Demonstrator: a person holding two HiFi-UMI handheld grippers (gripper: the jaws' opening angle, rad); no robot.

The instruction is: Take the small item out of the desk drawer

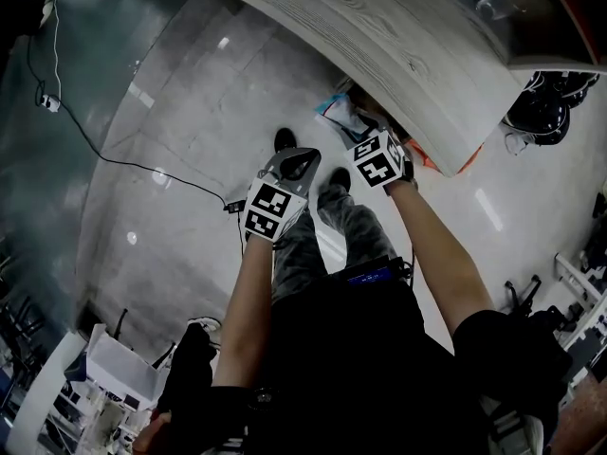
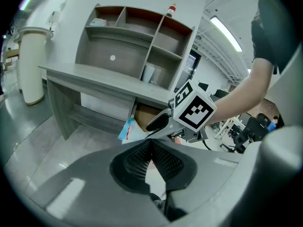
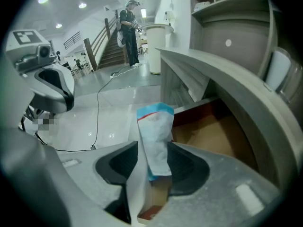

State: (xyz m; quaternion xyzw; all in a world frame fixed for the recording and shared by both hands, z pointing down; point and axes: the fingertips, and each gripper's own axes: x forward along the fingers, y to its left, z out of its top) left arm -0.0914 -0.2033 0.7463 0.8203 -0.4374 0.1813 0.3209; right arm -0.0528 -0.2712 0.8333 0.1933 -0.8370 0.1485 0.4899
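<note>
Between the spread jaws of the right gripper (image 3: 151,162), at lower centre of the right gripper view, stands a blue-and-white packet (image 3: 155,136), upright and slightly tilted. The jaws stand wide; the packet's edges lie just beside the pads, and no firm pinch on it shows. Its lower end drops out of sight between the jaws, so whether it rests inside the drawer or against its front cannot be told. Just right of the packet is the open drawer (image 3: 208,136), its brown bottom bare, tucked under the grey desk top (image 3: 227,84) that crosses the frame's right half.

At lower centre of the left gripper view, the left gripper (image 2: 151,145) has its ribbed pads pressed together with nothing between them; it hangs apart from the drawer, to the left of the right gripper.

Above the desk top sits a shelf unit (image 2: 142,37). A black cable (image 1: 114,159) trails over the glossy floor (image 1: 190,83) at left in the head view.
</note>
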